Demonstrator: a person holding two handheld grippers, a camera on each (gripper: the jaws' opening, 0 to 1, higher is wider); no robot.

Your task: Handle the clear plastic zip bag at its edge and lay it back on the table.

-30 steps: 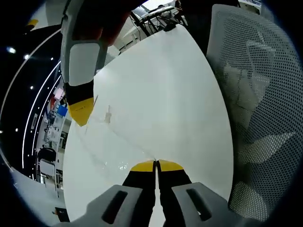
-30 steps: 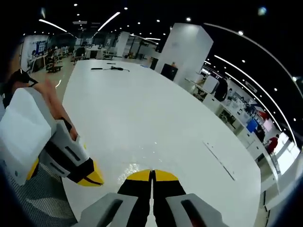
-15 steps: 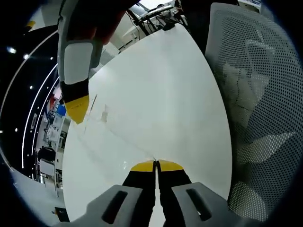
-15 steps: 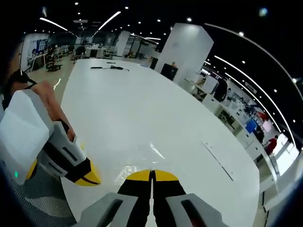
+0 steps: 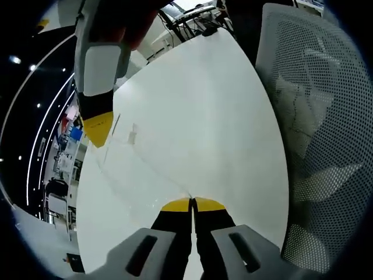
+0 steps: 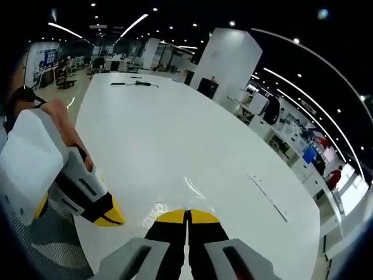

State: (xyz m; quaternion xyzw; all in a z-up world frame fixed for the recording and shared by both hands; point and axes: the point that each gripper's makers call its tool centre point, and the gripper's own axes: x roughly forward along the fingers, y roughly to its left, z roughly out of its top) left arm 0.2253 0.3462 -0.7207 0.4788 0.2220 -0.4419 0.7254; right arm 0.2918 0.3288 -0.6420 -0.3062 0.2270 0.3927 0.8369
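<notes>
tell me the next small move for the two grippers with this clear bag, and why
Probably lower both together until the bag lies flat, then open. The left gripper is shut on the clear plastic zip bag at its edge, and the right gripper looks shut on the far edge too. The film spans between them just over the white table, so little lowering seems needed.

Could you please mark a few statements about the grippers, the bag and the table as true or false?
1. The left gripper has its jaws closed. True.
2. The table is dark wood. False: it is white.
3. A mesh chair stands beside the table. True.
4. The right gripper gapes wide open. False: its jaws meet.
5. The clear bag is stretched between the two grippers. True, as far as its faint outline shows.
</notes>
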